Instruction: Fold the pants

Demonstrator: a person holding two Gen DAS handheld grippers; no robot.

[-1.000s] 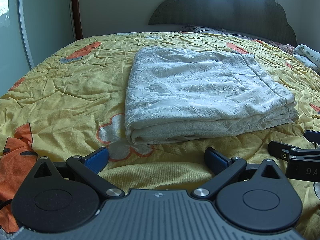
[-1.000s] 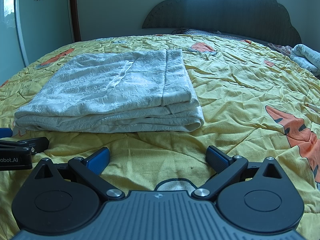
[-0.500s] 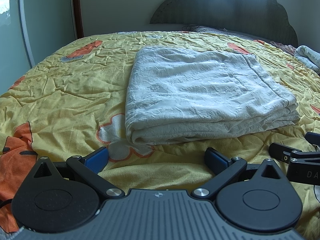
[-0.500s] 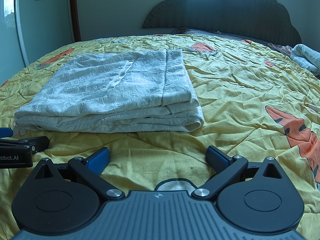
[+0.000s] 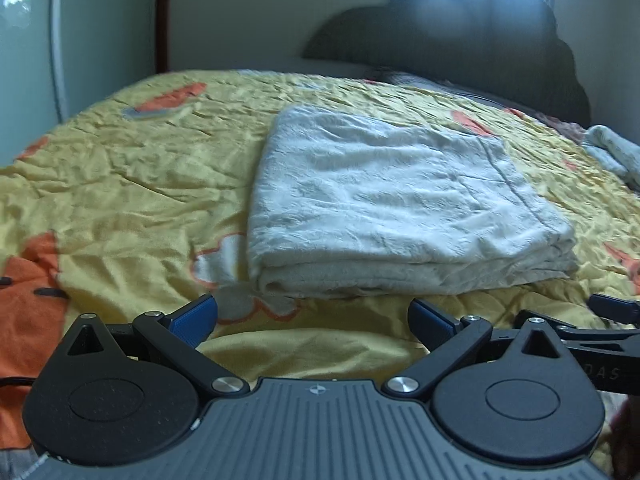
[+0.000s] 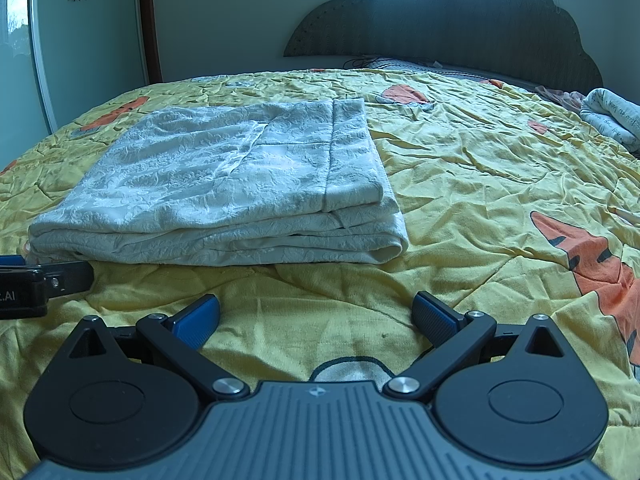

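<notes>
- Left claw: released, its ribbed blue pads spread wide and empty on black linkage arms, low over the bedspread just short of the pants
- Right claw: likewise released and empty, blue pads apart; a grey ridged housing with a small compass-like mark sits below
- In the right wrist view the other claw's black body at the left edge bears white letters ending ".AI"
- Bedspread: crinkled yellow cloth with orange and white cartoon patches
- Pants: pale cream, embossed floral weave, folded into a flat layered rectangle lying on the bedspread just beyond both claws
- Headboard: dark, scalloped, padded, at the far end
</notes>
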